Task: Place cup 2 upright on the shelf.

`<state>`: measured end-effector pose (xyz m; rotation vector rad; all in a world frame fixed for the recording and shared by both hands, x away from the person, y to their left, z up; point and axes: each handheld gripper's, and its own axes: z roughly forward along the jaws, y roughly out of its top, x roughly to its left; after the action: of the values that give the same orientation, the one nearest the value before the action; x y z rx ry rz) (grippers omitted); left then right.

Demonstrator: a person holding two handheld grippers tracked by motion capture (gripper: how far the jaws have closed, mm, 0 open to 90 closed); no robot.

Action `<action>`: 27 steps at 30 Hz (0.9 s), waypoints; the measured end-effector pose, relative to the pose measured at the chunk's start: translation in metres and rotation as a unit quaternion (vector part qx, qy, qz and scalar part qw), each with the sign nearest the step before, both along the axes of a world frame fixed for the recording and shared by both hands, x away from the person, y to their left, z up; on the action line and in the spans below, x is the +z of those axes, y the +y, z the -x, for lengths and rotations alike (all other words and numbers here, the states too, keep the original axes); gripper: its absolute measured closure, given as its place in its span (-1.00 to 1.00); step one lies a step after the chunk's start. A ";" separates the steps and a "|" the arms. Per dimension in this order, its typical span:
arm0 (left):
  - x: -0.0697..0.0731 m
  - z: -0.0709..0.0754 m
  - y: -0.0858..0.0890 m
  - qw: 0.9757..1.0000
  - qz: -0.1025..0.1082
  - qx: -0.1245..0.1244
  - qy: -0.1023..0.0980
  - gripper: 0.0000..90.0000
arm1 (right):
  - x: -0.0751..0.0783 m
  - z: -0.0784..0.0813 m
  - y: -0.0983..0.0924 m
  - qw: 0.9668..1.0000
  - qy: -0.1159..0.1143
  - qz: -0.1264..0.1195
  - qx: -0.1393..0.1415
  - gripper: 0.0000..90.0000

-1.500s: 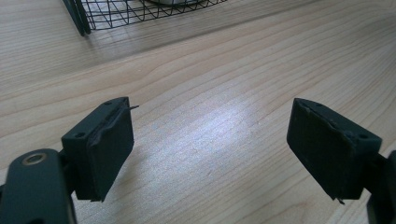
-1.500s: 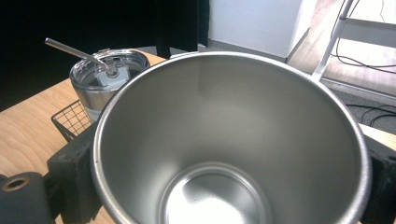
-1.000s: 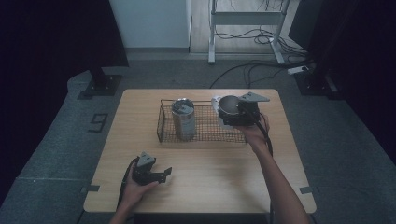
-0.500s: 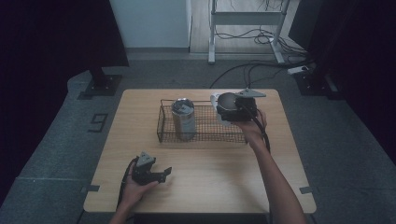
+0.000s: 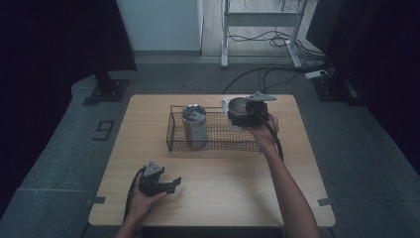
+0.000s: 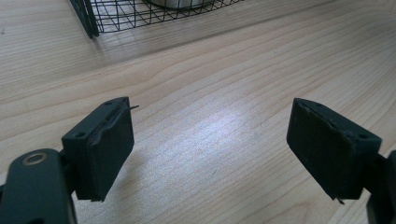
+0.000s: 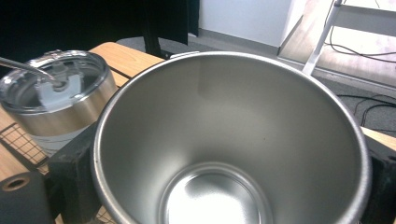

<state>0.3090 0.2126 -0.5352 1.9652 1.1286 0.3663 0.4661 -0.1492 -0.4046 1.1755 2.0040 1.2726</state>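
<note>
An open steel tumbler (image 7: pixel 224 140) with no lid sits between my right gripper's jaws, and the black pads (image 7: pixel 70 182) press on its sides. From above, my right gripper (image 5: pixel 243 113) holds it over the right end of a black wire basket (image 5: pixel 218 148). A second steel tumbler (image 5: pixel 194 124) with a clear lid stands upright in the left half of the basket. My left gripper (image 5: pixel 171 185) rests on the table near the front left. Its jaws (image 6: pixel 210 140) stand apart over bare wood with nothing between them.
The light wooden table (image 5: pixel 233 188) has free room in front of the basket. The basket's front left corner (image 6: pixel 88 18) lies just ahead of my left gripper. Beyond the table are a dark floor, cables (image 5: pixel 257 74) and a white frame's legs (image 5: pixel 225 39).
My right hand has carried the open tumbler a little to the left, over the basket's right end. The left gripper has stayed where it was.
</note>
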 end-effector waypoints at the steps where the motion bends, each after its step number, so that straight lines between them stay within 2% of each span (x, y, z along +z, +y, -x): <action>1: 0.000 0.000 0.000 1.000 0.000 0.000 0.000 -0.66 | -0.001 -0.001 0.000 1.000 0.000 0.000 -0.002 -0.86; 16: -0.001 0.000 0.000 1.000 0.000 -0.002 0.001 -0.66 | -0.021 -0.011 -0.002 1.000 0.017 -0.002 -0.008 -0.86; 27: -0.001 0.000 0.000 1.000 -0.001 -0.002 0.001 -0.66 | -0.029 -0.014 0.000 1.000 0.019 0.003 -0.005 -0.86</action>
<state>0.3089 0.2127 -0.5358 1.9691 1.1261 0.3627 0.4799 -0.1492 -0.4335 1.2130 2.0251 1.2490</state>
